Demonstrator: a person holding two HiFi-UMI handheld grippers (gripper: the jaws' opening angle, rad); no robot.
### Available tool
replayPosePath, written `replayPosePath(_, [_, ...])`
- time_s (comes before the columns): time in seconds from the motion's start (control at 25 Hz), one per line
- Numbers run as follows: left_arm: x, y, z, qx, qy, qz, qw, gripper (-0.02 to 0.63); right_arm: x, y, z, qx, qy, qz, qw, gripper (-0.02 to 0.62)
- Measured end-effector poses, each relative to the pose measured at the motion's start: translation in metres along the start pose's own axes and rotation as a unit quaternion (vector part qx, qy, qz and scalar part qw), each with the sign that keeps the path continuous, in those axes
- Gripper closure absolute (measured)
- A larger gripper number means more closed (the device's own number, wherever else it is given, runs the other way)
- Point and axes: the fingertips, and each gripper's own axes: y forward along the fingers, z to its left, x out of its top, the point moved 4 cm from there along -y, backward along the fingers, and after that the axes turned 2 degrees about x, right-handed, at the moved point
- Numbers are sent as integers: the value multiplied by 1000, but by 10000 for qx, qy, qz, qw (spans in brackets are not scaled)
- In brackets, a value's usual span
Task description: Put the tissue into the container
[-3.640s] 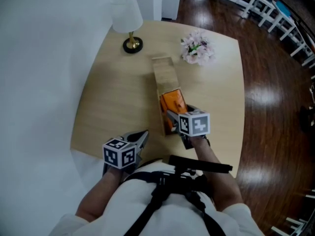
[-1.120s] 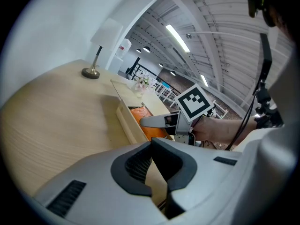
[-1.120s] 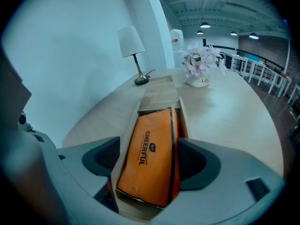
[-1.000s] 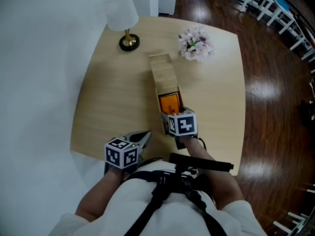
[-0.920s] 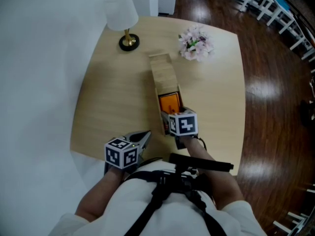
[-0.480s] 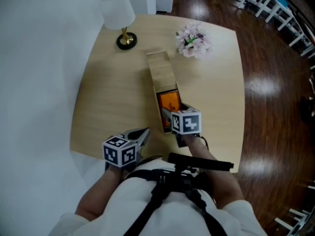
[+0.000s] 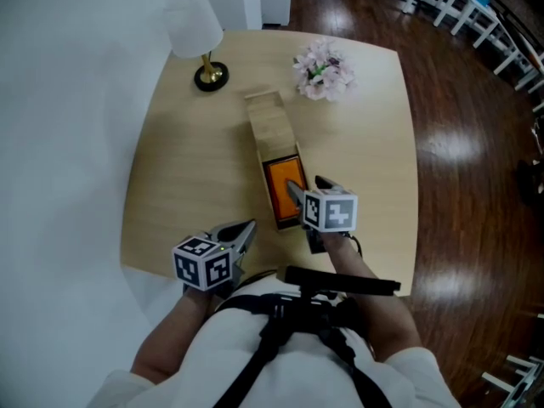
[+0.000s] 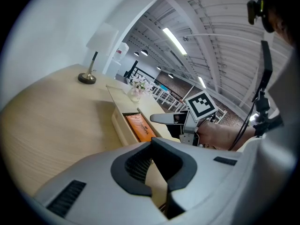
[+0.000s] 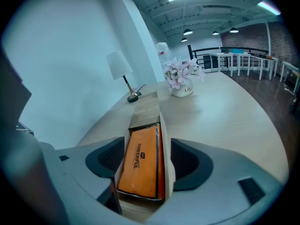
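Drawn back from the tissue [image 7: 280, 190], right gripper [image 7: 310, 185], fingers apart, closing, nothing gripped; tissue lying in the container [image 7: 265, 121]; left gripper [image 7: 242, 230] at desk [image 7: 187, 168] edge, fingers pressed together

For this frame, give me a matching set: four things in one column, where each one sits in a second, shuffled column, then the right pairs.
Things:
1. orange tissue pack
2. lamp
3. flowers
4. left claw

Places:
A. far side of the table, right of the wooden container
B. lying inside the wooden container
C. at the table's near edge, left of the wooden container
D. far left corner of the table

Pairs: 1-B, 2-D, 3-A, 4-C
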Motion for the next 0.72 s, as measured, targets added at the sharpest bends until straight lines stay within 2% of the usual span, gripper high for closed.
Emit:
replayPosePath(0.16, [4, -2, -12, -2, 195, -45, 9998, 607, 8, -19, -10, -70, -5, -372, 9993, 330])
replayPosePath(0.36, [6, -3, -24, -2, 245, -136, 9996, 607, 9, -45, -28, -117, 217, -711, 9972, 330])
replayPosePath(0.72, [17, -5, -47, -97, 345, -348, 9988, 607, -3, -96, -75, -312, 579, -1023, 9926, 330])
